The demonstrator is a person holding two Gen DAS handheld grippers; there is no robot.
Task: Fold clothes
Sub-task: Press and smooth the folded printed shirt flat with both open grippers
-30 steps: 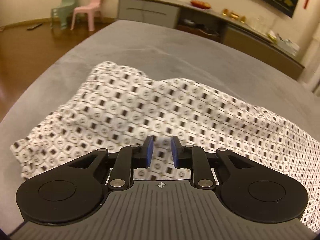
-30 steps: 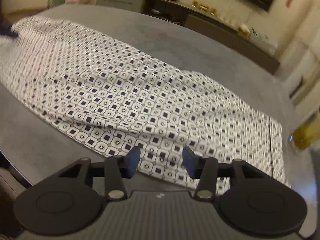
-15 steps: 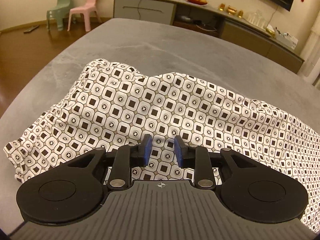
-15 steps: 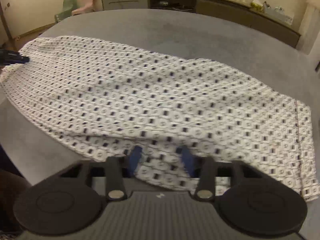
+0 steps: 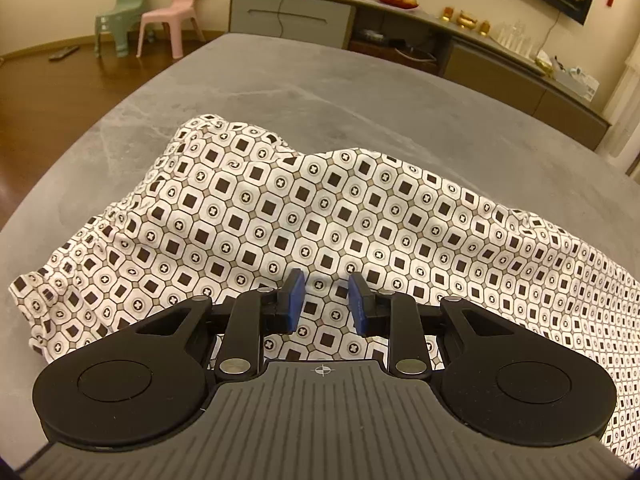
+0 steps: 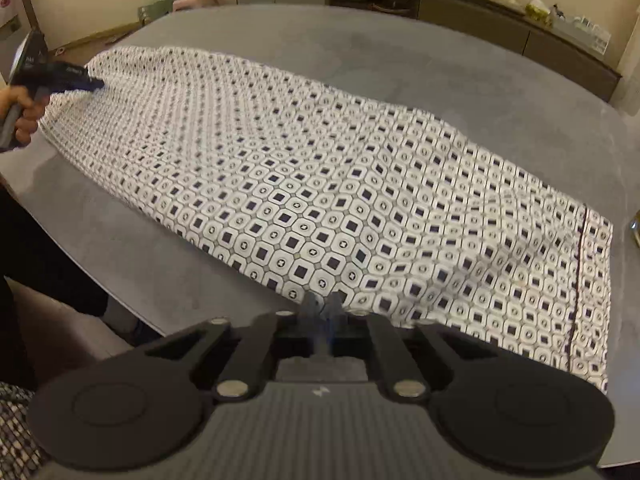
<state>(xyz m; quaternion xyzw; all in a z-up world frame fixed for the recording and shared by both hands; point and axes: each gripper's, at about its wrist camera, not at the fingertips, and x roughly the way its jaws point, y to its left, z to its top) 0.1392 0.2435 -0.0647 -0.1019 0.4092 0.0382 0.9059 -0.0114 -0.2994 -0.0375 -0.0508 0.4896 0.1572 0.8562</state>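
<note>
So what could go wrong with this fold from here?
Two risks stand out. The left gripper is open over the patterned garment, while the right gripper is shut on its near edge; lifting now would probably raise one side only and skew the fold. Also, the cloth is bunched at its left end, and those wrinkles could get folded in.

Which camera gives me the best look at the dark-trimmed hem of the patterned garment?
The right wrist view: the dark-trimmed hem of the white square-patterned garment runs down its right end. The left wrist view shows only the bunched opposite end, no hem.
</note>
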